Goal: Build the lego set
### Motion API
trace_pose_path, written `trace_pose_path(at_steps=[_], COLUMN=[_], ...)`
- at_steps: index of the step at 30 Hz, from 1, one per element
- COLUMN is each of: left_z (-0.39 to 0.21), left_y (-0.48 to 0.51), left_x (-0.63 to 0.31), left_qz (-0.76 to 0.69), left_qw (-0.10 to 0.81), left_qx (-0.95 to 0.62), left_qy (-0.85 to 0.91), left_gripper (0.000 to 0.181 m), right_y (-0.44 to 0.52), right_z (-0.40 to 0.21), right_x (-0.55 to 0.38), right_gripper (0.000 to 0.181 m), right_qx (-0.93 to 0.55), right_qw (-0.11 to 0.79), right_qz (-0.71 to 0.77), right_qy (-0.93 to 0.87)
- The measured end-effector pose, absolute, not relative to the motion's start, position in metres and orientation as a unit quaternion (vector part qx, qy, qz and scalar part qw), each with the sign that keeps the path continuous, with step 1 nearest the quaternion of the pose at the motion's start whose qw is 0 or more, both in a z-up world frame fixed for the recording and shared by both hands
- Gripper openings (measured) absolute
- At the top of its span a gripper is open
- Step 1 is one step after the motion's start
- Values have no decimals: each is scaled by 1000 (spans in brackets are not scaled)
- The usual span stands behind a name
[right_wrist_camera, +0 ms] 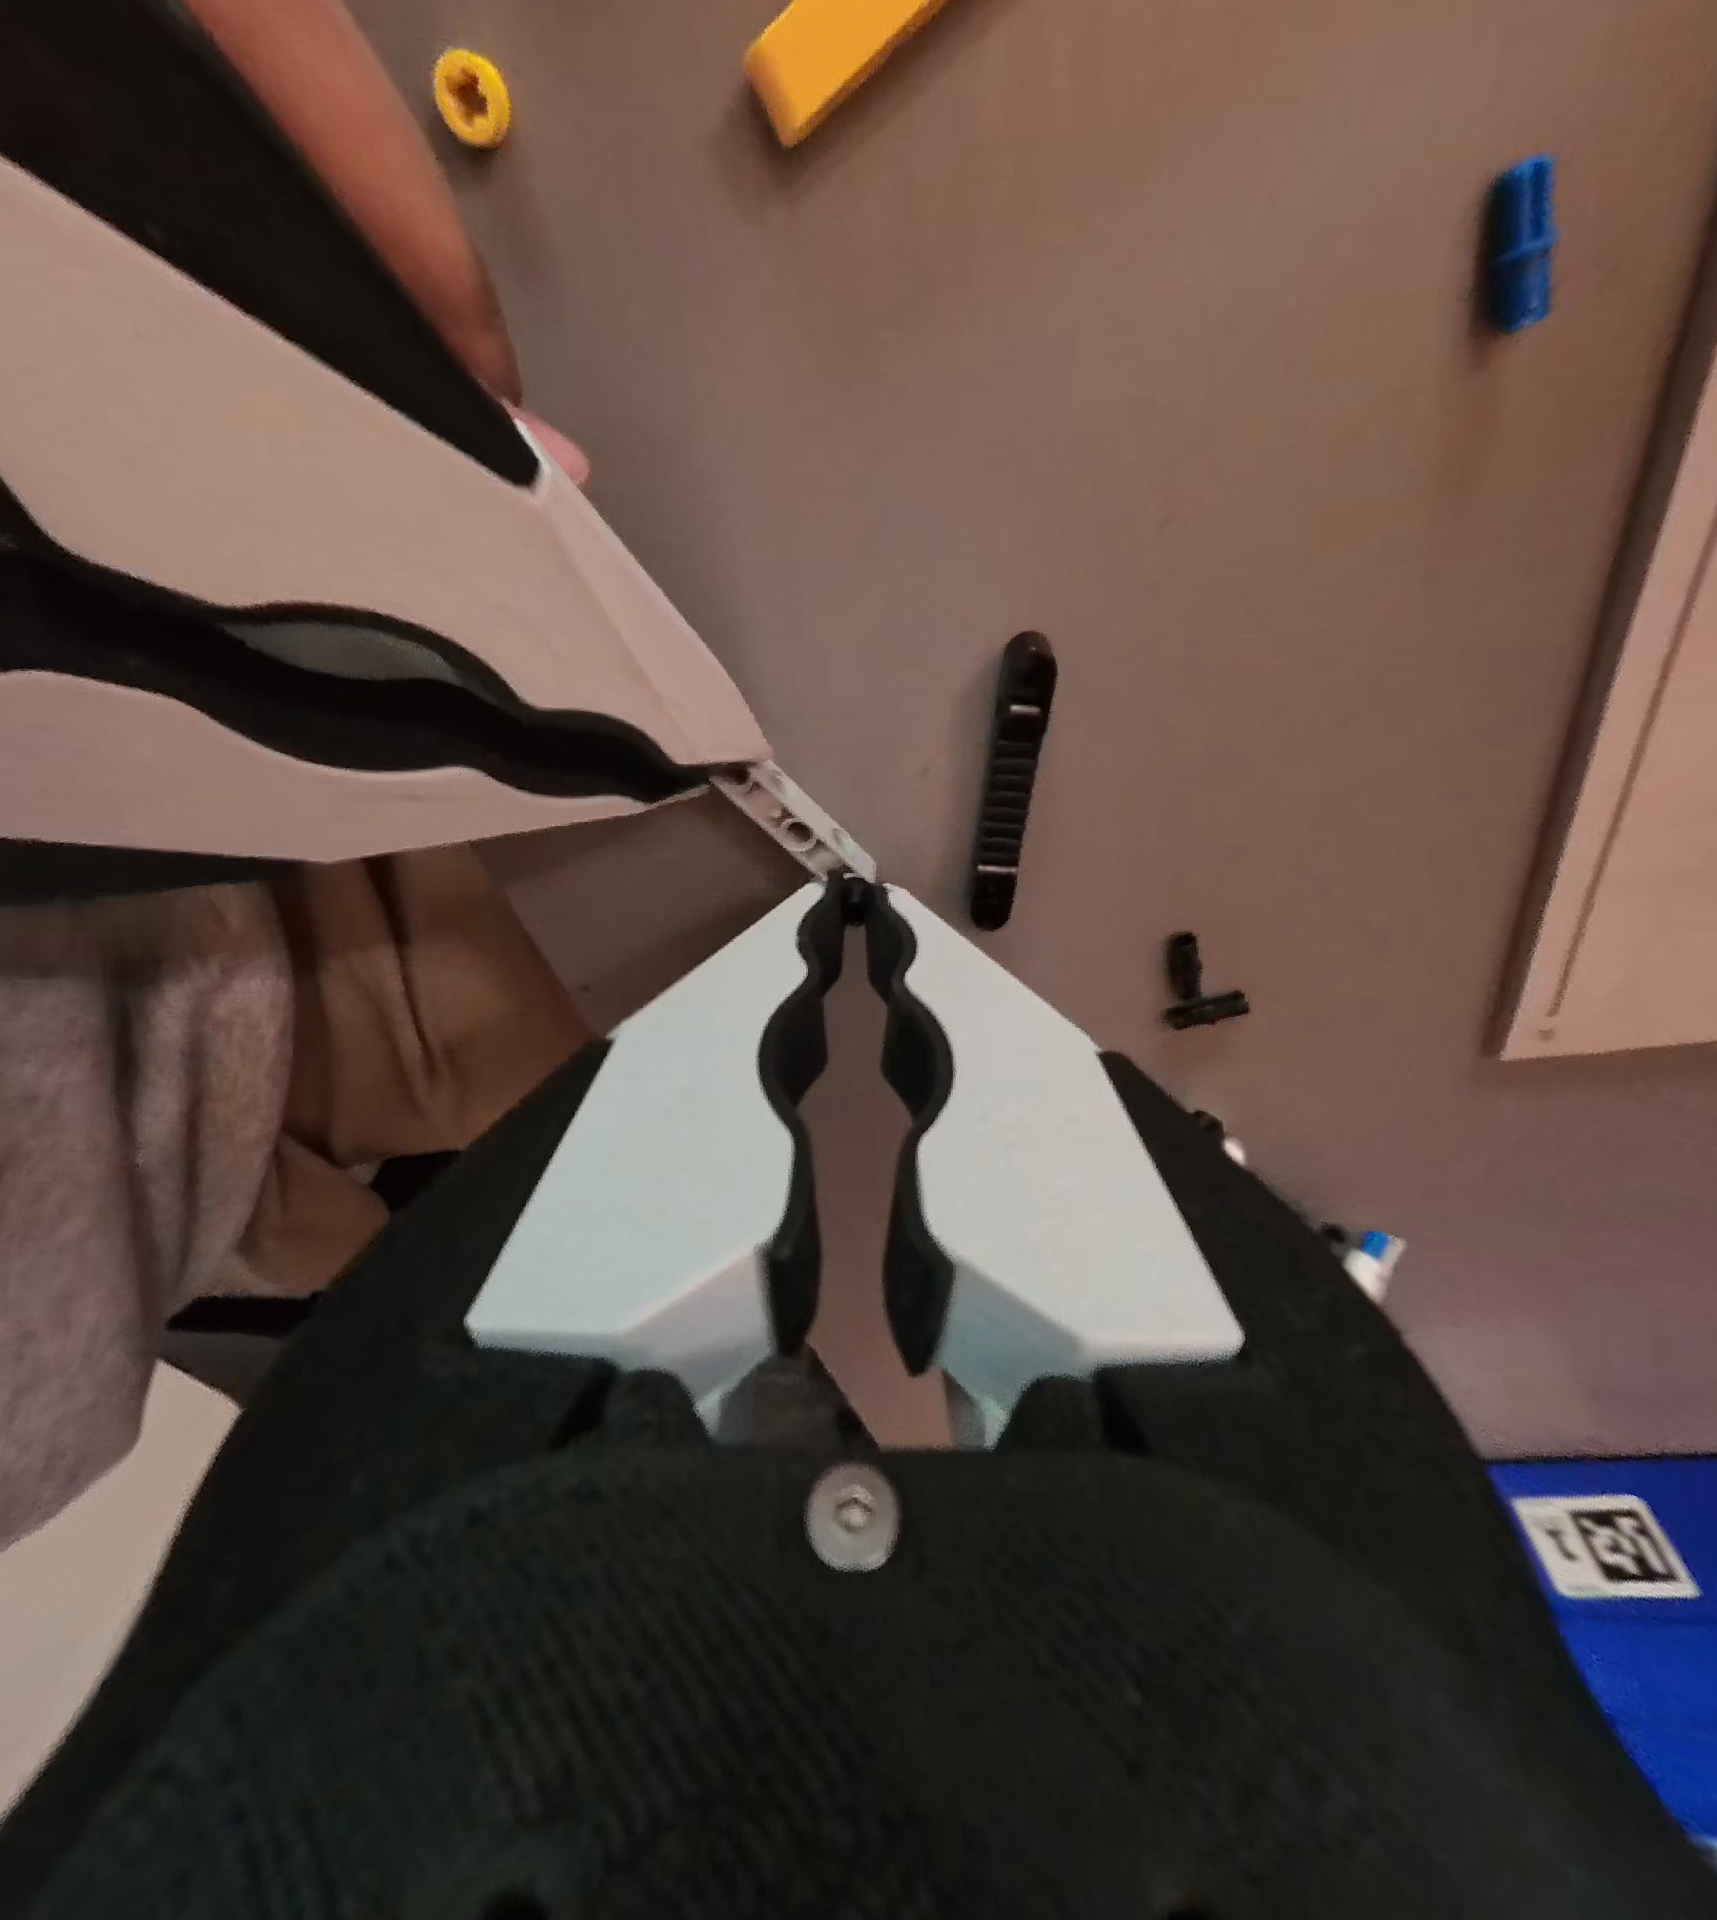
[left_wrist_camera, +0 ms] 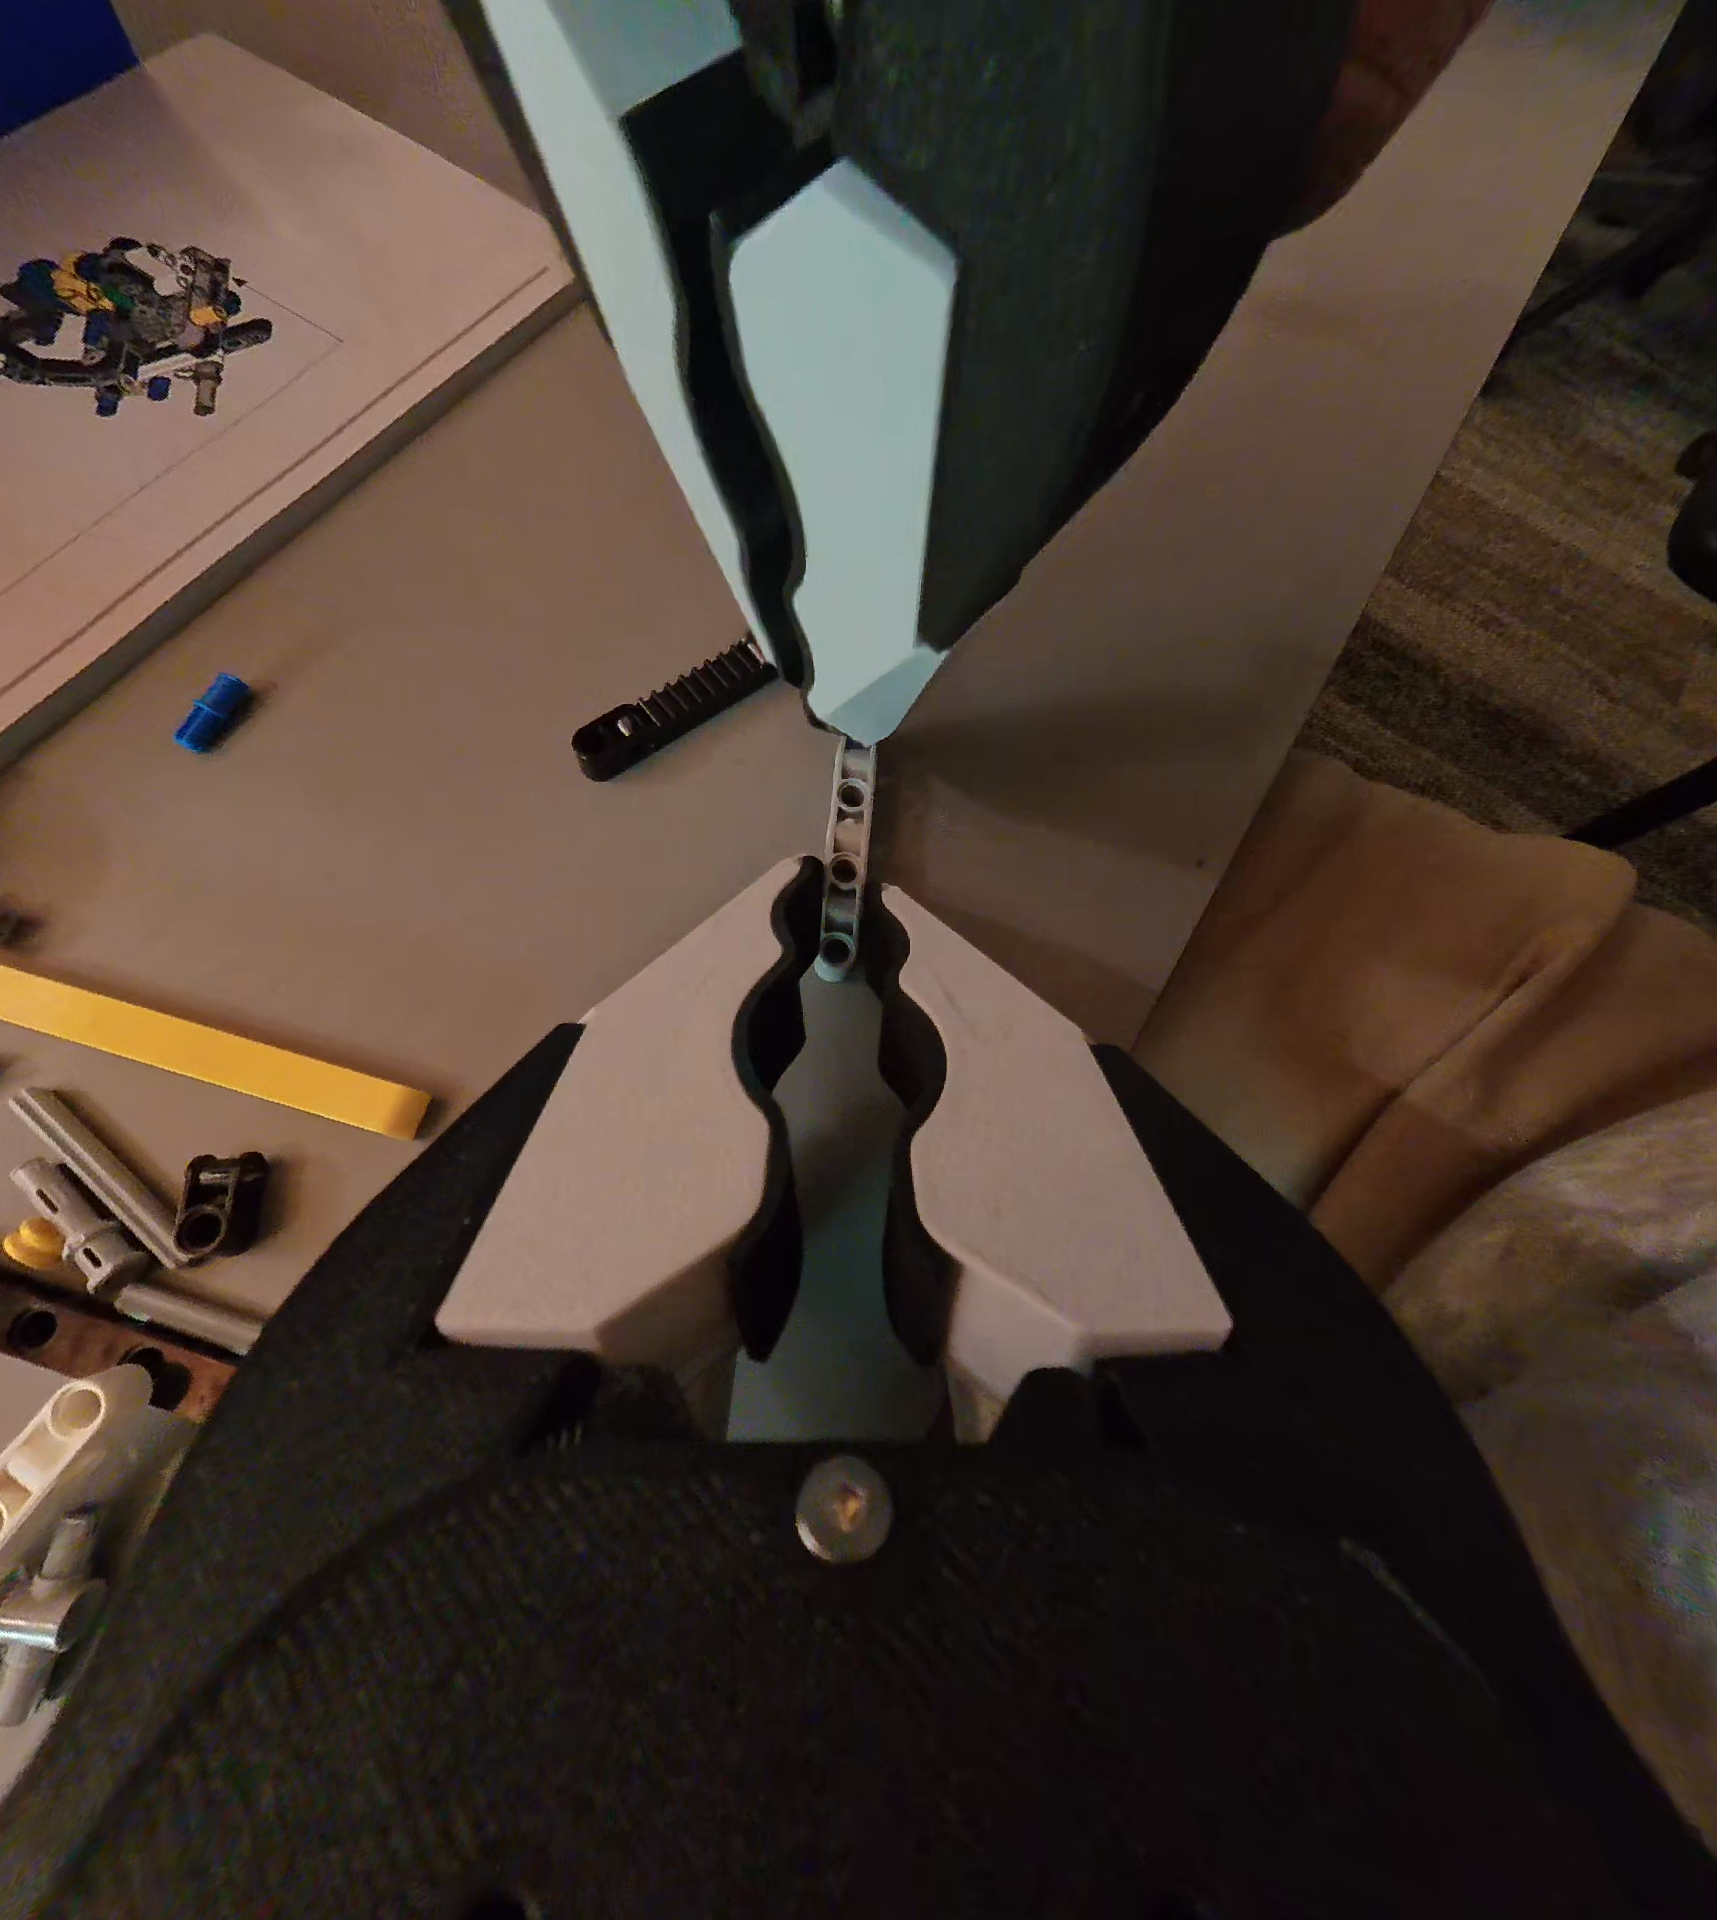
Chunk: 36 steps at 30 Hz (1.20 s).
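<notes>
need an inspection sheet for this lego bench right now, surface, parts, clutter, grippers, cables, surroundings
surface: grey-brown table, parts scattered on it.
job's things: thin grey beam with round holes, held off the table; small black pin at its end; instruction booklet lying open.
clutter: black toothed rack, blue pin, yellow strip, yellow bush, grey axles and connectors at the left edge of the left wrist view.
grippers: left gripper shut on the thin grey beam; right gripper shut on the small black pin, tip to tip with the beam's end.
cables: nothing seen.
surroundings: carpet floor, dark chair legs, a person's sleeve.
</notes>
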<state>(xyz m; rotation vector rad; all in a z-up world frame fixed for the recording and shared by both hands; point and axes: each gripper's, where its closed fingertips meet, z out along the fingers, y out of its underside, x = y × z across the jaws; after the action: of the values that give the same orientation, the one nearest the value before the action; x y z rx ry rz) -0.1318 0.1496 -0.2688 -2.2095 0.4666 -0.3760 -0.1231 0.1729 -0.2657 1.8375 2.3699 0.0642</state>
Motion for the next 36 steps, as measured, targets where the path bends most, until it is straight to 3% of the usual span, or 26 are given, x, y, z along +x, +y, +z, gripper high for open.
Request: trace_pose_path(at_steps=[10, 19, 21, 22, 26, 36], left_z=[-269, -269, -269, -268, -269, -268], left_y=[149, 149, 149, 149, 149, 146], left_x=[-132, -131, -131, -131, -131, -127], left_qz=[-153, -152, -153, -153, -149, -171], left_qw=[412, 413, 413, 413, 414, 409], left_qx=[-879, -878, -878, -878, -878, -874], left_qy=[185, 187, 186, 186, 187, 198], left_gripper=[6, 6, 6, 6, 6, 6], right_y=[173, 174, 176, 176, 174, 183], right_z=[-268, -268, -267, -266, -260, -233], right_x=[-120, -121, -122, -121, -115, -120], right_gripper=[3, 4, 14, 29, 40, 36], right_qx=[681, 671, 669, 668, 682, 681], right_qw=[-12, -34, -53, -58, -79, -285], right_qz=[-44, -52, -49, -53, -79, -214], right_qy=[731, 739, 740, 740, 723, 639])
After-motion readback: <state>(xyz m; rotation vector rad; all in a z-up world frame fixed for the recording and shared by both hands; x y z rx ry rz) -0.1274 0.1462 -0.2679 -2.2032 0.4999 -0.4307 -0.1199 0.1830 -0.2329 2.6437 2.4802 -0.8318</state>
